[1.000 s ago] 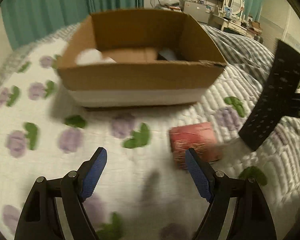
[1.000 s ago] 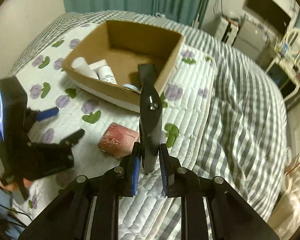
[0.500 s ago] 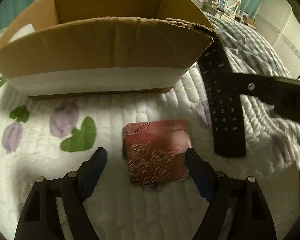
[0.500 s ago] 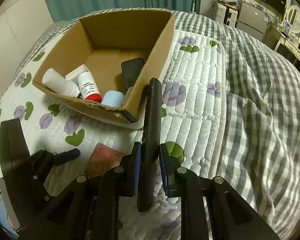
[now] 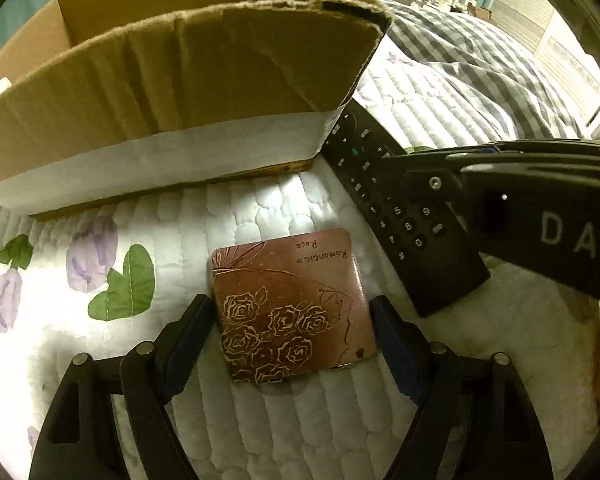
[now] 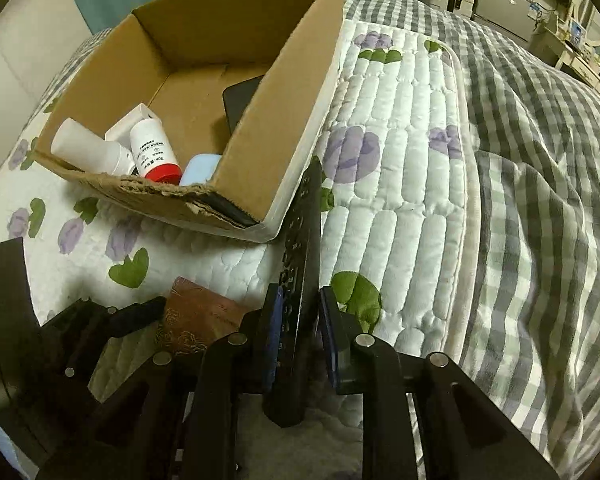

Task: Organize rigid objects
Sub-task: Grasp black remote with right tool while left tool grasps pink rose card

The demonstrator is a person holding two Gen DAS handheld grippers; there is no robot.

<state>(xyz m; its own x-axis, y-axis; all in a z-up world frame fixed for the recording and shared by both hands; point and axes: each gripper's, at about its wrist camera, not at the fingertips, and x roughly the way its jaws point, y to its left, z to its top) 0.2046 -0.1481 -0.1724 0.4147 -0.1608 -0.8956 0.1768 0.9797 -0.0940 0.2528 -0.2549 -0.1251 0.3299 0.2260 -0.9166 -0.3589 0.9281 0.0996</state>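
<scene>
**Two grippers low beside the cardboard box, one on a remote, one around a rose tin**

The cardboard box (image 6: 236, 92) stands on the floral quilt (image 6: 400, 184), and everything else lies just in front of its near corner. The right gripper (image 6: 298, 340) is clamped tight on a black remote control (image 6: 304, 240), whose far end lies just beside the box's corner and low white band. Left of the remote, the pink rose tin (image 5: 288, 304) lies flat on the quilt with the left gripper (image 5: 290, 336) straddling it; its jaws are closing, the tin between them, a narrow gap visible at each pad.

From the left wrist view the box's near wall blocks the inside entirely, and the right gripper's black body crosses over the remote's keypad. The right wrist view looks into the box: a white bottle (image 6: 90, 152), a red-capped bottle (image 6: 154, 156), a pale blue case (image 6: 200, 170) and a dark flat device (image 6: 242, 100) lie there. Beyond the box on the right spreads a grey checked blanket (image 6: 540, 200).
</scene>
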